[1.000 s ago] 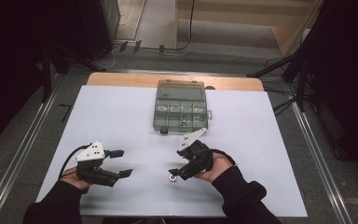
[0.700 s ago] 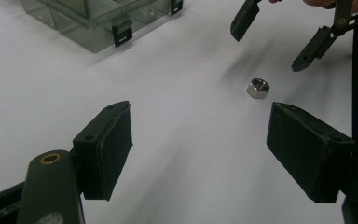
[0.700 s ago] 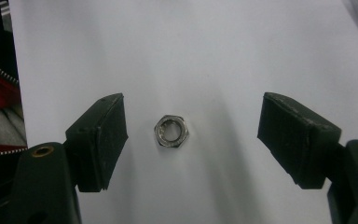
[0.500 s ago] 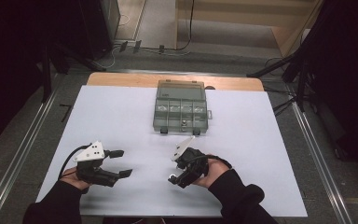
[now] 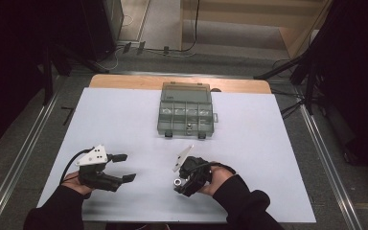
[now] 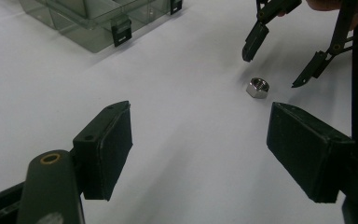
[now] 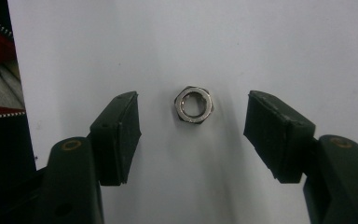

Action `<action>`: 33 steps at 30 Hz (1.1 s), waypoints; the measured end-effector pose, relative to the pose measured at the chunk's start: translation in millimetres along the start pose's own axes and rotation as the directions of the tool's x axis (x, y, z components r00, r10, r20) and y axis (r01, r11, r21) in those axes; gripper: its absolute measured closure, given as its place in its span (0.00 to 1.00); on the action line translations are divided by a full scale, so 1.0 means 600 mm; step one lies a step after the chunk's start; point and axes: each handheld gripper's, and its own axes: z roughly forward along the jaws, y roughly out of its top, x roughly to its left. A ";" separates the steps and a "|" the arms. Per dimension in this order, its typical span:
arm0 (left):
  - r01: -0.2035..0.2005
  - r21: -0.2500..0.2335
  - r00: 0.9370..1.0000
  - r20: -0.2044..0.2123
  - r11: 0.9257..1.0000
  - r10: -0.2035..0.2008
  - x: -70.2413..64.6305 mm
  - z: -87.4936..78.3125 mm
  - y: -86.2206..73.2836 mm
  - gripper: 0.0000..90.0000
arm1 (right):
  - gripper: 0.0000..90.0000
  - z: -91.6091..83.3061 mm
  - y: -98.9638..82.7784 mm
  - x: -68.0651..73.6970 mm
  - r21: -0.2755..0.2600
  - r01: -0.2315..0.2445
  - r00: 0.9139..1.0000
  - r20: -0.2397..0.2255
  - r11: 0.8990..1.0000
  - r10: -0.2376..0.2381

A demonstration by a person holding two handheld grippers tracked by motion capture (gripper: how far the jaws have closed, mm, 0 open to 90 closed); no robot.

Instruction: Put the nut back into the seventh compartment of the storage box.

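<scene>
While the right gripper (image 7: 193,135) has been closing its jaws around the hex nut (image 7: 194,104), the pads do not touch it yet; pickup and placing in the compartment box (image 5: 186,114) remain.

The right gripper (image 5: 176,184) is held pointing down over the nut (image 7: 194,104), its jaws having just been closing, with the nut between them untouched. The left gripper (image 5: 124,167) is held level, well left of the nut, jaws wide apart.
</scene>
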 end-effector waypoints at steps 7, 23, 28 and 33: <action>0.000 0.002 1.000 0.002 1.000 0.000 0.000 0.000 0.000 0.25 | 0.51 0.017 0.002 0.006 0.051 0.014 1.000 -0.002 0.999 -0.014; -0.006 0.009 1.000 0.009 1.000 0.006 -0.001 -0.001 0.000 0.25 | 0.79 0.028 0.010 0.005 0.050 0.041 0.998 0.048 0.998 -0.043; 0.000 0.005 1.000 0.009 1.000 0.000 0.000 -0.001 0.000 0.25 | 0.79 0.027 0.007 0.001 0.036 0.045 0.998 0.040 0.998 -0.047; -0.002 0.003 1.000 0.010 1.000 0.002 -0.001 -0.001 0.000 0.25 | 0.79 0.026 0.006 -0.003 0.028 0.030 0.999 0.014 0.999 -0.030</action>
